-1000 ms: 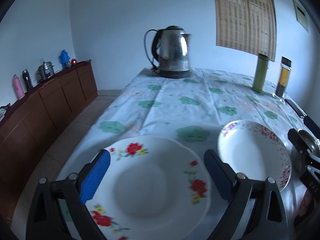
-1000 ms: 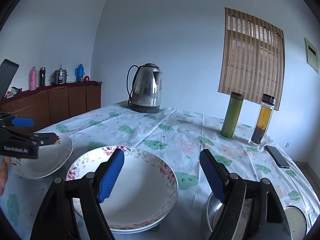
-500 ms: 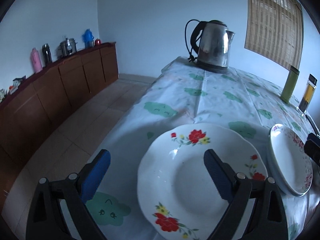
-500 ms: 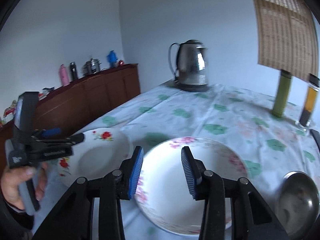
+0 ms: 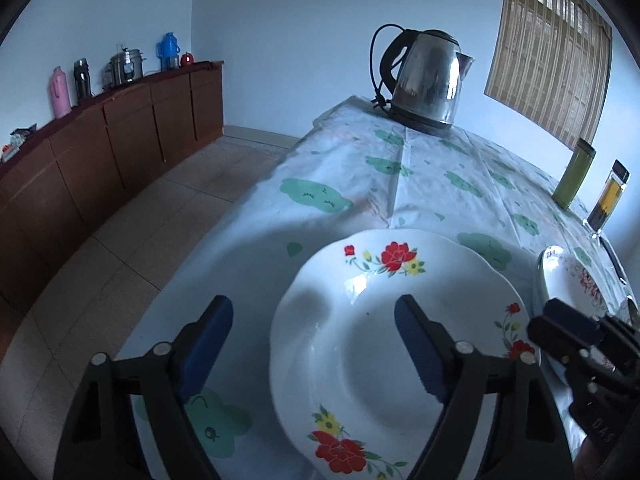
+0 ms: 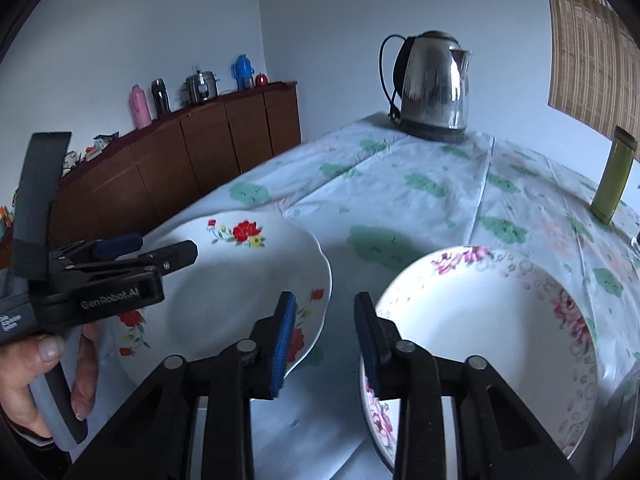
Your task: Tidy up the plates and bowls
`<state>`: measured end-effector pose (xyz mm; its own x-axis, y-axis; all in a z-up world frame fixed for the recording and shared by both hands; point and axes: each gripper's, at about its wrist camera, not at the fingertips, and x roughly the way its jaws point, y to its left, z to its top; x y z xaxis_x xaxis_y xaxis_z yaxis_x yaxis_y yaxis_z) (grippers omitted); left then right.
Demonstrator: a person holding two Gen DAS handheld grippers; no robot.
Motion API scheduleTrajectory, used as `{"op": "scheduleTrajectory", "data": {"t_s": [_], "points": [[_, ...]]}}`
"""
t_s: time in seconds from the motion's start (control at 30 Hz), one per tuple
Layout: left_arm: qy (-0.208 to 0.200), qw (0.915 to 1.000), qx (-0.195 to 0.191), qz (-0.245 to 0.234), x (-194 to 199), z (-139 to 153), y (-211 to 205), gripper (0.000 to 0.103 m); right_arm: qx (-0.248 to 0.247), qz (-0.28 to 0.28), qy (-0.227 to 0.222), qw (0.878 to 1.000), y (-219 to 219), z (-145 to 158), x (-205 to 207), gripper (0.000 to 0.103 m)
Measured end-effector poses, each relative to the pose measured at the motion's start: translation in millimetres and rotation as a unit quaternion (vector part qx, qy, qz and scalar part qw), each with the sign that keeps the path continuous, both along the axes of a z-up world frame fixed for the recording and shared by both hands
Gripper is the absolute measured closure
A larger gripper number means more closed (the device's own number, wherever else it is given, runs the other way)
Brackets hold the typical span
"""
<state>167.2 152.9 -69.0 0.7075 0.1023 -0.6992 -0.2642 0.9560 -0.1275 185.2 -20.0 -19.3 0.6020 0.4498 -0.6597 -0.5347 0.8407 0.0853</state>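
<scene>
Your left gripper (image 5: 314,346) is hovering with its jaws standing wide apart, straddling the left rim of the red-flowered plate (image 5: 384,320): one blue pad is sitting over the cloth, the other over the plate's white middle. That plate is lying flat on the worktop (image 5: 420,184) near its front edge. Your right gripper (image 6: 326,340) is holding its jaws partly apart with nothing between them, aiming at the gap between the red-flowered plate and the pink-flowered bowl (image 6: 492,320); its right pad is sitting at the bowl's left rim, though whether it is touching is hard to tell. The bowl is resting just beside the plate, to its right. Farther back a steel kettle (image 5: 428,80) and a green flask (image 5: 574,174) are standing upright on the flowered cloth
</scene>
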Motion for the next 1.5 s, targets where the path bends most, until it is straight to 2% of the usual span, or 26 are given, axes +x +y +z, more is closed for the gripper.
{"op": "scheduleTrajectory", "data": {"t_s": [0.2,0.3,0.43,0.53,0.7,0.9,1.2,1.33,1.5], "points": [[0.007,0.9997,-0.024,-0.005,1.9,-4.0,5.6,0.034,-0.040,0.004,-0.006,0.999,16.5,-6.8,-3.5,0.074],[0.011,0.9995,-0.028,-0.011,3.3,-5.4,4.9,0.037,-0.046,0.005,-0.001,0.999,21.5,-10.0,-4.4,0.074],[0.024,0.9986,-0.039,-0.027,7.1,-9.6,2.7,0.050,-0.042,0.005,0.004,0.999,20.9,-10.9,-2.9,0.075],[0.040,0.9980,-0.036,-0.033,10.4,-14.2,-0.3,0.050,-0.046,0.003,0.003,0.999,22.5,-12.0,-2.5,0.076],[0.038,0.9981,-0.039,-0.028,10.3,-15.2,-0.5,0.055,-0.050,0.002,0.002,0.999,25.4,-12.8,-3.2,0.076],[0.039,0.9983,-0.040,-0.020,10.0,-16.7,2.3,0.055,-0.041,-0.002,0.010,0.999,27.1,-13.6,4.0,0.077],[0.042,0.9984,-0.035,-0.018,10.0,-15.6,2.3,0.056,-0.058,0.001,0.004,0.998,31.3,-14.0,2.6,0.074],[0.034,0.9982,-0.047,-0.012,7.7,-15.0,7.2,0.062,-0.043,-0.001,0.009,0.999,26.3,-12.9,2.9,0.079],[0.018,0.9984,-0.050,-0.016,2.8,-11.2,8.4,0.062,-0.032,-0.004,0.007,0.999,24.0,-11.1,1.1,0.080]]}}
